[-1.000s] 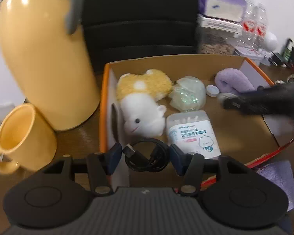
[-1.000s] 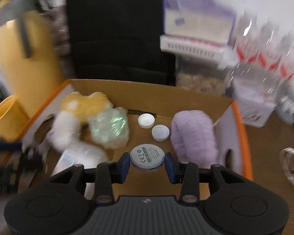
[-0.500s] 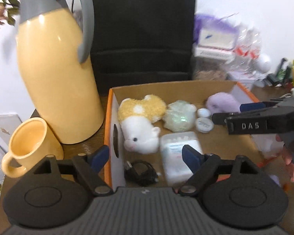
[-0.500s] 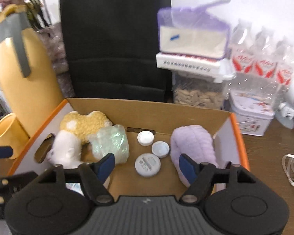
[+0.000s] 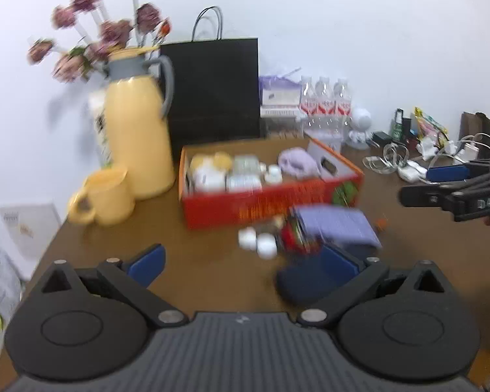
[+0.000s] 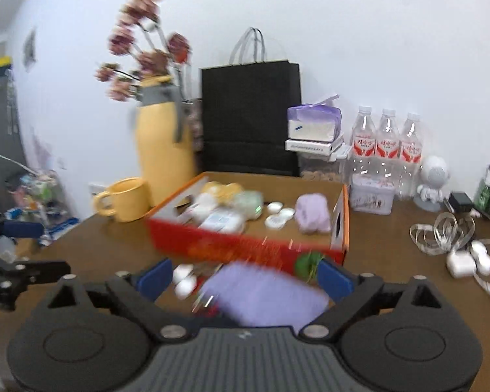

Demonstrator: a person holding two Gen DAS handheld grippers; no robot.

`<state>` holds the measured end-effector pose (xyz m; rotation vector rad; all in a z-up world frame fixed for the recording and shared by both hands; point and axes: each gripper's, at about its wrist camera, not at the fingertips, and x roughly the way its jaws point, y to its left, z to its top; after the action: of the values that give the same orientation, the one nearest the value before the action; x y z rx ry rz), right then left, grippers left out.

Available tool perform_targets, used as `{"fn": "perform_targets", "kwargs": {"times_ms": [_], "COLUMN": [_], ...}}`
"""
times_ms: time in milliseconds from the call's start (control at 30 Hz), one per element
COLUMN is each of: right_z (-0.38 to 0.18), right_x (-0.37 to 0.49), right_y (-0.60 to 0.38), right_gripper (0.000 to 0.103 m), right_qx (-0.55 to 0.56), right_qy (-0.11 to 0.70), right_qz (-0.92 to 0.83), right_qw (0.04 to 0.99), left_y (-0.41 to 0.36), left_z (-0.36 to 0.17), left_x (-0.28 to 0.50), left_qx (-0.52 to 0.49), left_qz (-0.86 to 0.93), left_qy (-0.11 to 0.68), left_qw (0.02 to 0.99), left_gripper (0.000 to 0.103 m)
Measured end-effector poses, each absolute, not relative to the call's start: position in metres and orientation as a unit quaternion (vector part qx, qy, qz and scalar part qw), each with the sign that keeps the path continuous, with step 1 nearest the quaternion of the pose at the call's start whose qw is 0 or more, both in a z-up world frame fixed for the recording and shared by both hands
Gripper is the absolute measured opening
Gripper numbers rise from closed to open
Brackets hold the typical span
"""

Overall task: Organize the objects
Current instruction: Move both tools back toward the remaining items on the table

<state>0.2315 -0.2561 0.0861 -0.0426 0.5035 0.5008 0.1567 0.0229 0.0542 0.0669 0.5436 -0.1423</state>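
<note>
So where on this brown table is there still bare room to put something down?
Bare wood lies on the brown table between the yellow mug and the red cardboard box. In front of the box it's crowded: small white containers and a purple packet.

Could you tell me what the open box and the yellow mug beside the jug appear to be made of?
The box looks like cardboard: brown matte inner walls, printed red-orange outside, thin folded edges. The yellow mug seems glazed ceramic, given its thick rim and smooth surface, though blur leaves plastic possible.

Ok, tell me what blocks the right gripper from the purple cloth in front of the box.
Nothing visible: the purple cloth lies on the table just ahead of the open right gripper, with the box behind it.
</note>
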Motion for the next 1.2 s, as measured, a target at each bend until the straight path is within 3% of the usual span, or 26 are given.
{"fn": "perform_targets", "kwargs": {"times_ms": [133, 333, 633, 833, 900, 1000, 1133, 1200], "right_z": [0.077, 0.07, 0.066, 0.053, 0.042, 0.036, 0.036, 0.028], "right_x": [0.157, 0.086, 0.026, 0.062, 0.093, 0.138, 0.194, 0.223], "right_y": [-0.263, -0.28, -0.308, -0.317, -0.312, -0.298, -0.255, -0.225], "right_gripper": [0.099, 0.099, 0.099, 0.101, 0.1, 0.091, 0.085, 0.076], "right_qx": [-0.057, -0.014, -0.021, -0.016, -0.01, 0.0, -0.01, -0.043], "right_qy": [0.225, 0.241, 0.254, 0.259, 0.272, 0.277, 0.236, 0.227], "right_qz": [0.239, 0.245, 0.211, 0.183, 0.167, 0.169, 0.243, 0.27], "right_qw": [0.943, 0.939, 0.944, 0.948, 0.948, 0.946, 0.941, 0.935], "left_y": [0.038, 0.038, 0.027, 0.022, 0.018, 0.02, 0.028, 0.029], "left_z": [0.05, 0.06, 0.046, 0.014, 0.006, -0.002, -0.014, -0.02], "left_x": [0.081, 0.036, 0.042, 0.101, 0.131, 0.189, 0.265, 0.293], "left_qx": [-0.012, 0.027, 0.022, 0.007, 0.021, 0.026, 0.033, 0.038], "left_qz": [-0.082, -0.048, -0.091, -0.111, -0.11, -0.1, -0.104, -0.12], "left_qy": [0.261, 0.237, 0.255, 0.28, 0.278, 0.288, 0.312, 0.32], "left_qw": [0.962, 0.97, 0.962, 0.954, 0.954, 0.952, 0.944, 0.939], "left_gripper": [0.103, 0.103, 0.103, 0.103, 0.09, 0.078, 0.065, 0.063]}}
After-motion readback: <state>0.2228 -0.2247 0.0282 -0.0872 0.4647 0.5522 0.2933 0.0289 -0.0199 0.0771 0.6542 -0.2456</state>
